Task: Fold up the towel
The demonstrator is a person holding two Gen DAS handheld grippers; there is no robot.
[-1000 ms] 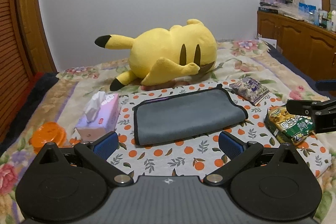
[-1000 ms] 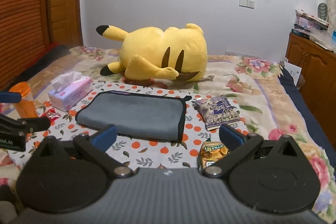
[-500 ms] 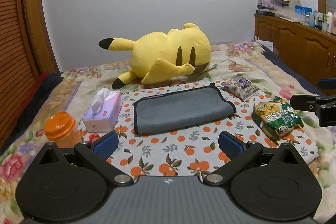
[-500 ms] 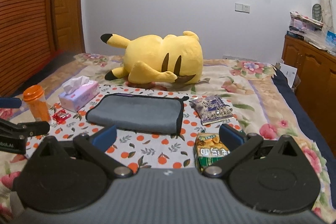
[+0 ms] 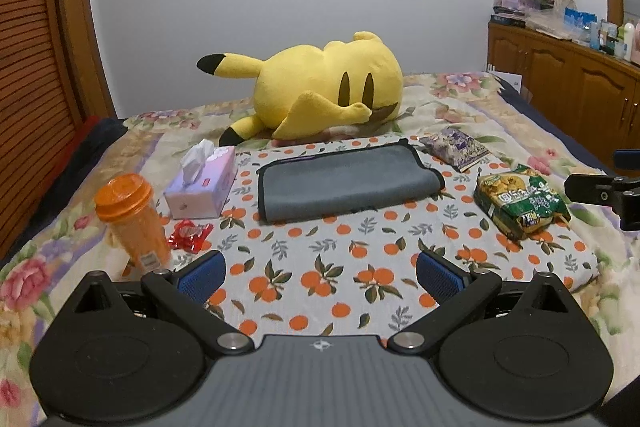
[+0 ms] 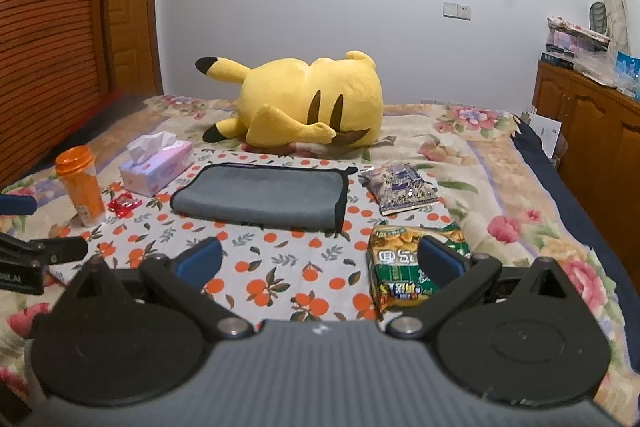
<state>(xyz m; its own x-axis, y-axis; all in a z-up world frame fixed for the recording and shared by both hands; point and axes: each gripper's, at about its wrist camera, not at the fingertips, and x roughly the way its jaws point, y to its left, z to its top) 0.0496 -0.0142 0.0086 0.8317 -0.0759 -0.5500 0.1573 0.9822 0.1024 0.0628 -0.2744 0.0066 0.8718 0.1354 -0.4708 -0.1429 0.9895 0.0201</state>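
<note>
A grey towel with black trim (image 5: 344, 183) lies folded flat on an orange-print cloth (image 5: 328, 267) on the bed. It also shows in the right wrist view (image 6: 260, 197). My left gripper (image 5: 320, 273) is open and empty, well back from the towel's near edge. My right gripper (image 6: 320, 261) is open and empty, also well back, its right finger over a green snack bag (image 6: 400, 271). Each gripper's fingers show at the edge of the other's view.
A yellow plush toy (image 5: 320, 95) lies behind the towel. A tissue box (image 5: 202, 183), an orange-lidded bottle (image 5: 134, 219) and a red wrapper (image 5: 190, 235) stand left. A purple packet (image 5: 456, 147) and the green snack bag (image 5: 520, 203) lie right. Wooden cabinets (image 5: 568, 87) line the right wall.
Both grippers have drawn back and away from the towel, so more of the bed shows. The towel has not moved. Both stay open.
</note>
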